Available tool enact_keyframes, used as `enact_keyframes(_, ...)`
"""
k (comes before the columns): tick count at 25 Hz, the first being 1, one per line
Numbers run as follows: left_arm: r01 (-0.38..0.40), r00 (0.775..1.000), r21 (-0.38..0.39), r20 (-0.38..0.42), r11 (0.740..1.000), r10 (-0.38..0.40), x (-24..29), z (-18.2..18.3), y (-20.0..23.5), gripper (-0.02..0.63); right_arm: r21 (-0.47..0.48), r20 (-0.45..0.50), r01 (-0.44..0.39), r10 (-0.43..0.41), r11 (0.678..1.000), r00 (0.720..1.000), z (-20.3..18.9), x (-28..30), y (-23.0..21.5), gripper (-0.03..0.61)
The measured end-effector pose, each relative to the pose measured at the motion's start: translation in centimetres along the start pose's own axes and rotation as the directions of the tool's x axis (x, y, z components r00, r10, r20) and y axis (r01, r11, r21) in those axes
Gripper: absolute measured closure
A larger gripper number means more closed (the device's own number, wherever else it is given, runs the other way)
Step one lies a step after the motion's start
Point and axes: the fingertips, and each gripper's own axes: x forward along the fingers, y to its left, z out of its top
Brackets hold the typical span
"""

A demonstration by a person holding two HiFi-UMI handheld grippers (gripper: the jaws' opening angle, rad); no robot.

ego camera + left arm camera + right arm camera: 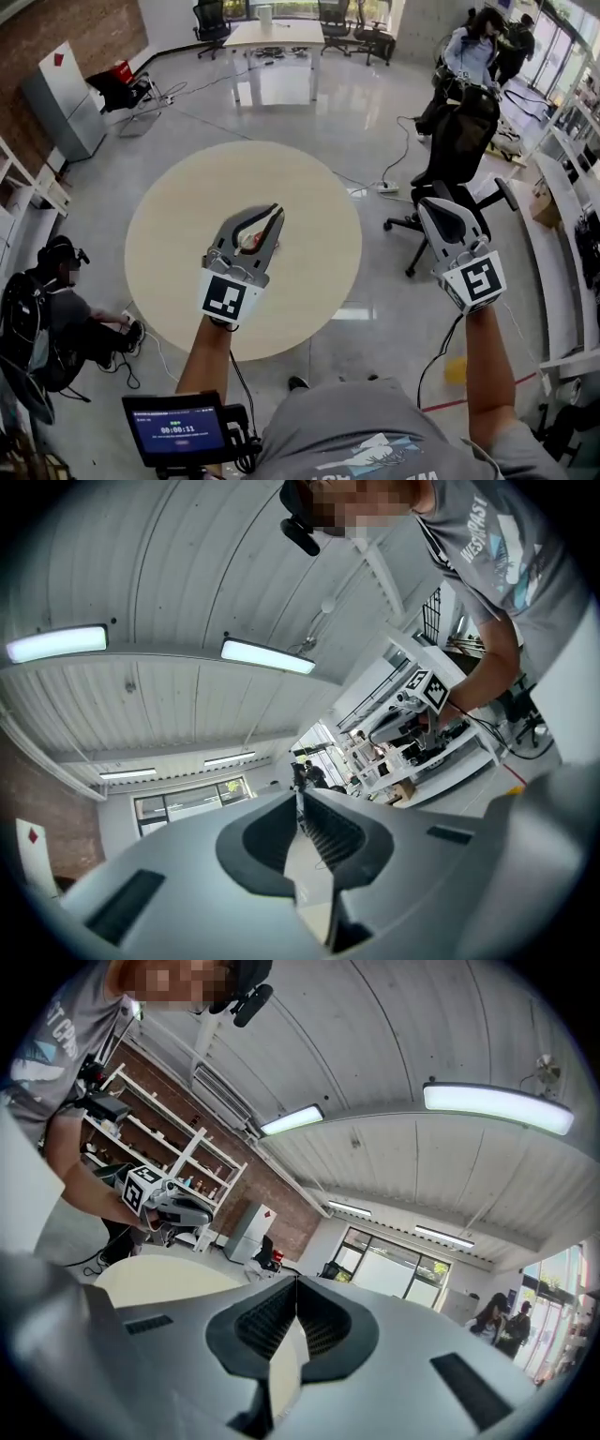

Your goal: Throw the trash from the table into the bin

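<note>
— Left forearm (208,352) nearest; its gripper?
— Left gripper (277,212): tips together over the round surface's (169,234) middle. A reddish scrap (249,242) shows in the jaws' hollow, grip unclear.
— Right gripper (427,202)?
— Closed, empty, beyond the surface's right edge.

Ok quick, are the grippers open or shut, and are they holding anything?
Left gripper: closed, nothing held.
Right gripper: closed, nothing held.

Round beige table (309,216); small reddish-white bit (251,242) inside loop of left tongs (277,214).
</note>
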Motion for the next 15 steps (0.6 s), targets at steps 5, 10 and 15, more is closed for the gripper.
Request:
enact_keyframes(5,-0.103,0.992,0.014,-0.07,0.995,0.104,-5.0,-2.8,2.7,0.548,0.007,0.034,-0.115,0.114,0.993,0.993,0.6,6.5,3.9,0.572)
enact_keyframes(10,-0.188,0.967,0.047,-0.169,0.981,0.193,-8.9,-6.3,4.7,0.548,0.042,0.058,-0.249,0.247,0.968,0.967,-0.7,13.7,7.9,0.571)
enact_keyframes(15,-0.28,0.914,0.086,-0.281,0.956,0.293,-13.4,-10.4,8.5,0.548,0.076,0.063,-0.418,0.414,0.905,0.908,-2.1,22.9,14.0,0.571)
